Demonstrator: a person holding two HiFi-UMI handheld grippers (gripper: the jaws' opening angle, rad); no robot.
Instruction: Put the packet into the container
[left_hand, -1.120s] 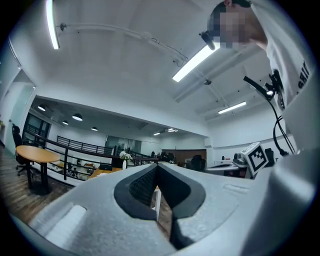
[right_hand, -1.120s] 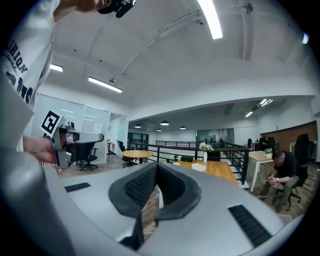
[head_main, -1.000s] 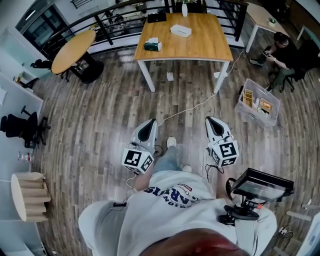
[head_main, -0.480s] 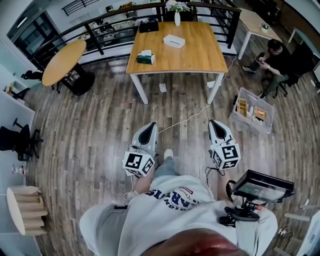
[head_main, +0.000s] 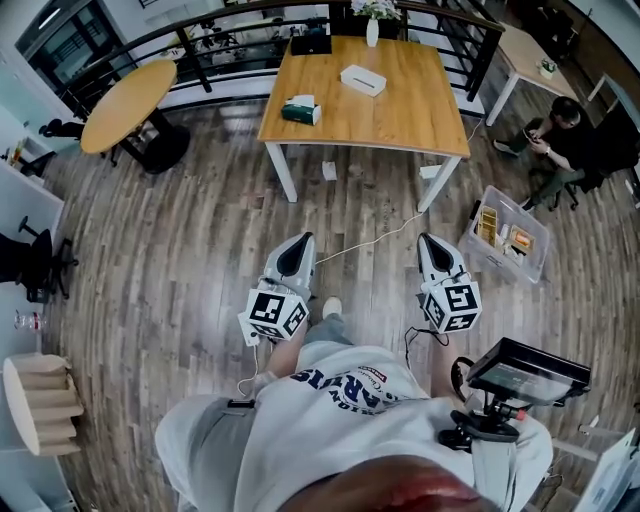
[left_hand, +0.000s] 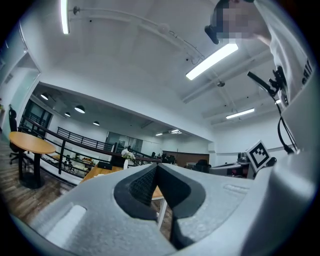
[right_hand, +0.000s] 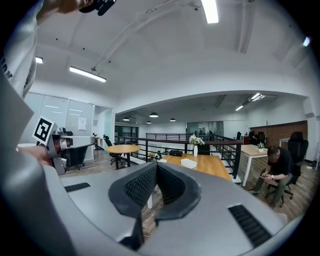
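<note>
Head view has the person standing on the plank floor (head_main: 180, 250), well short of the wooden tabletop (head_main: 400, 100), with the left claw (head_main: 299, 241) and the right claw (head_main: 430, 239) held out level and side by side toward it. Left gripper view and right gripper view each show the ribbed pads pressed together with nothing between them, so both claws are closed and empty.

The green packet (head_main: 301, 111) lies on the tabletop near its left edge, untouched. A white box (head_main: 362, 79) sits nearer the tabletop's middle and a vase (head_main: 372, 30) at its far edge. A clear bin (head_main: 505, 264) with some things in it stands on the floor just off the tabletop's right front leg; whether this bin or the white box is the intended container cannot be told.

The step in hand looks like the approach, with nothing picked up yet. The next move calls for closing in on the tabletop's front edge, parting one claw and bringing it around the packet.

A white cable (head_main: 375, 233) trails across the floor in front of the tabletop and could catch a foot. A seated person (head_main: 565, 130) is to the tabletop's right and a round table (head_main: 125, 100) to its left, both off the direct line
</note>
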